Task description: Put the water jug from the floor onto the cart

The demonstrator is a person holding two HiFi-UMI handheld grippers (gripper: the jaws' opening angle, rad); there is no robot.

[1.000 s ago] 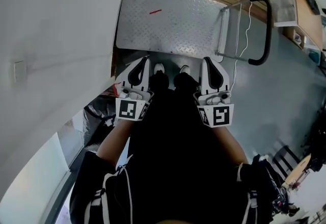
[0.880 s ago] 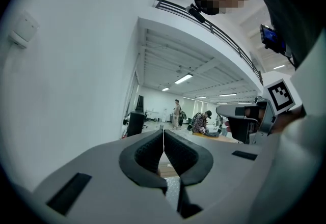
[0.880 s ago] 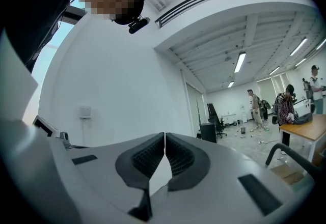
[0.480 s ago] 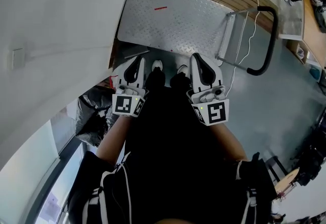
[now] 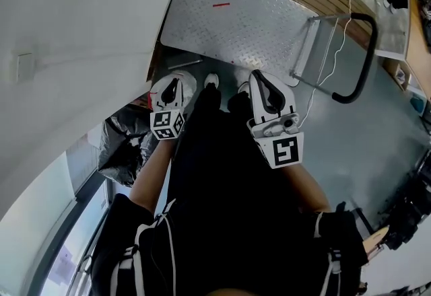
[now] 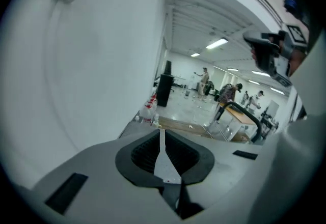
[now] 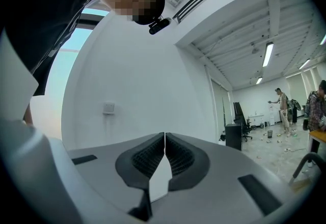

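left tool (image 5: 175,83) and right tool (image 5: 262,81) closed, empty.

Head view looks steeply down; it shares the cart (image 5: 236,25) with the left gripper view.

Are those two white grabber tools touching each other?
Apart. The head view shows the left gripper and right gripper separated by the person's legs and shoes.

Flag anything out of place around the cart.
A loose white cable trails past the cart handle to the floor, where it could snag. A crumpled black bag lies by the wall.
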